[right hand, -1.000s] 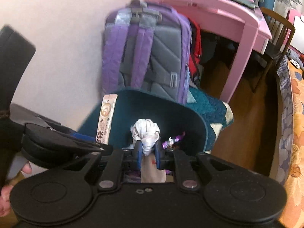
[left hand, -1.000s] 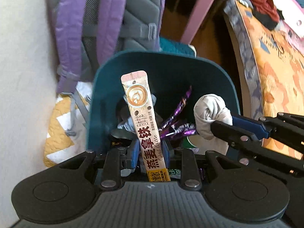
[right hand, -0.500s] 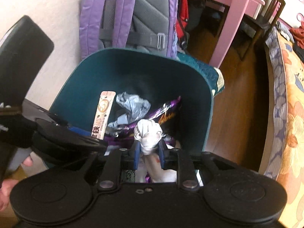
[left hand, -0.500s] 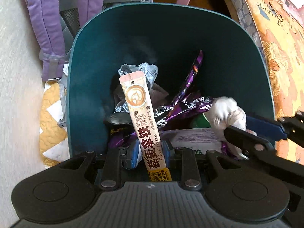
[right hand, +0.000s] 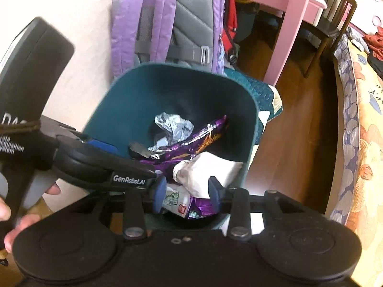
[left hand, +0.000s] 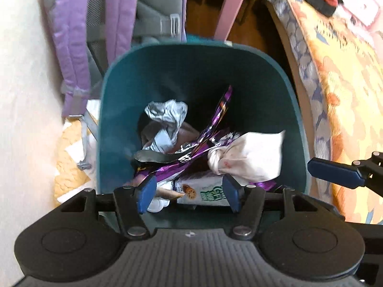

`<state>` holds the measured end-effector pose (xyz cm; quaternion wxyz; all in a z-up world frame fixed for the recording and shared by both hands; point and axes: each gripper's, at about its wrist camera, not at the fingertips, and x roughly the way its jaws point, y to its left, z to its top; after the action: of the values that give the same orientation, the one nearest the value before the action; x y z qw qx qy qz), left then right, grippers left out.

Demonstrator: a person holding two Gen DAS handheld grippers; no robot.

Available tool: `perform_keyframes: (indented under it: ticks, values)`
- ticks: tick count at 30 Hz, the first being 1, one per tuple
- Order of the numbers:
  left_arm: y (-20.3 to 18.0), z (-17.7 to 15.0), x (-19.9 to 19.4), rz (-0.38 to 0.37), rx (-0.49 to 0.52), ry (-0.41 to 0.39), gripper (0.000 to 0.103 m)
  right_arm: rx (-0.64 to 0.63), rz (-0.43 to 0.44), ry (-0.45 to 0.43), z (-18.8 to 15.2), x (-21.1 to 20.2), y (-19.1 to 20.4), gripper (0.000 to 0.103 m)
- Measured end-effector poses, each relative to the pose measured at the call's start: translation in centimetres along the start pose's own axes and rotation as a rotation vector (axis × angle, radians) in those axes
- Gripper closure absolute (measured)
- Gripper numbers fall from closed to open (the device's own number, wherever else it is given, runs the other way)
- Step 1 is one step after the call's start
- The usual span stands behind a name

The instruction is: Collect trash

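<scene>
Left gripper [left hand: 188,195] hangs over the near rim of the bin [left hand: 115,110], pointing steeply down into it. We read its jaws as opening, with nothing pressed between the blue pads [left hand: 146,192]; the trash seen between them lies lower, inside the bin. Right gripper [right hand: 186,197] sits just to the right of the left one, above the same near rim. Its jaws are opening too, and the white wad [right hand: 203,172] lies just ahead of and partly between its pads [right hand: 159,193] with a gap showing on each side, so we judge it released, not held.

We place both grippers directly above the bin mouth so that whatever they let go of falls inside and not on the floor. The steep downward aim serves the same end.

Ahead of the grippers the bin holds a crumpled silver wrapper [left hand: 166,117], a purple foil wrapper [left hand: 215,129] leaning toward the far wall, and a green-and-white snack pack [left hand: 203,190] nearest the left pads. No coffee stick is clearly visible among them.

Beyond the bin a purple backpack [right hand: 165,21] leans against a pale wall. Ahead and to the right stands a pink desk [right hand: 287,28] on a wood floor [right hand: 294,129]. Far right runs a bed with a floral cover [left hand: 347,76].
</scene>
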<state>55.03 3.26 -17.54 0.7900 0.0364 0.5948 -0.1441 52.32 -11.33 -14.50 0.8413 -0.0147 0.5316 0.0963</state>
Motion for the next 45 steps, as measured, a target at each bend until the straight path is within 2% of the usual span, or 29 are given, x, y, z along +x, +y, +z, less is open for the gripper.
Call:
perform_keyframes:
  ticks: [4,11,16,18,22,31,36,45]
  values:
    - [-0.5,-1.0,-4.3,0.015,-0.021,-0.080,0.042,-0.006,0.031,-0.050,-0.4,-3.0,-0.4,0.059]
    - [-1.4,-3.7,-11.9,0.044,-0.063,-0.240,0.041,-0.072,0.071,-0.151,-1.6,-9.0,-0.1,0.057]
    - [-2.6,-6.0,-17.4,0.077,-0.070,-0.355,0.041,-0.143,0.091,-0.248,-2.6,-13.9,0.6,0.052]
    - [-3.1,-6.8,-19.4,0.082,-0.069,-0.387,0.037,-0.163,0.093,-0.282,-3.1,-15.6,0.8,0.051]
    - [-4.0,-8.4,-22.5,0.082,-0.046,-0.447,0.037,-0.167,0.113,-0.357,-4.1,-19.0,0.6,0.047]
    - [-4.6,-12.0,-27.3,0.055,-0.050,-0.520,0.031,-0.135,0.130,-0.490,-7.2,-25.4,-0.3,0.039]
    - [-5.1,-14.0,-28.7,0.053,-0.052,-0.554,0.024,-0.071,0.154,-0.531,-8.8,-27.2,-0.6,0.029]
    - [-4.3,-15.9,-30.4,0.060,-0.101,-0.619,0.020,0.019,0.169,-0.607,-10.9,-29.1,-1.0,0.000]
